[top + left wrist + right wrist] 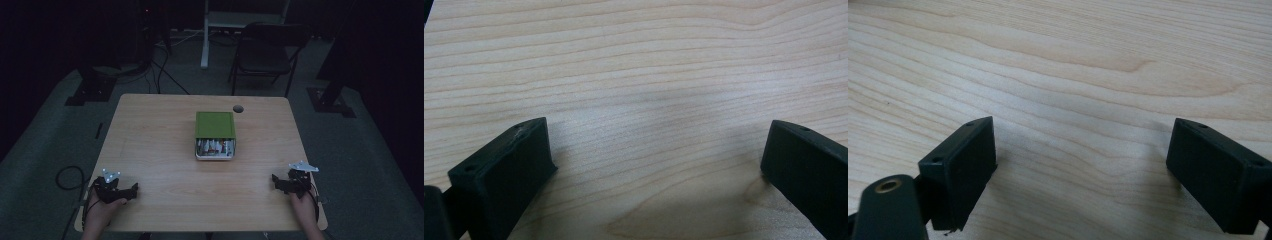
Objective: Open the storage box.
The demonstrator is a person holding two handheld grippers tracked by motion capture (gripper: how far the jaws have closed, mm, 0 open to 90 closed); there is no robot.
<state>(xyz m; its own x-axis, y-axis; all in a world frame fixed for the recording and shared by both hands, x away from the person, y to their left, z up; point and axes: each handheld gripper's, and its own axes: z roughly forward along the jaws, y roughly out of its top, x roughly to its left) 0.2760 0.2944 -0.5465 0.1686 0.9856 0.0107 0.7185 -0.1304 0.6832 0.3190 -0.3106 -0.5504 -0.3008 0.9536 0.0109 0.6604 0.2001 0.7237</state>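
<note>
Now green box [215, 125] mid-table, well ahead of both tools [132, 190] [274, 178], wide open & empty.

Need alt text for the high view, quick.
A green-lidded box, partly open, sits mid-table with small items showing at its near end. The left gripper and right gripper rest open near the front corners.

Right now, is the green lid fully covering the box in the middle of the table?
No, the green lid covers the far part of the box alone, leaving the contents at its near end exposed.
</note>
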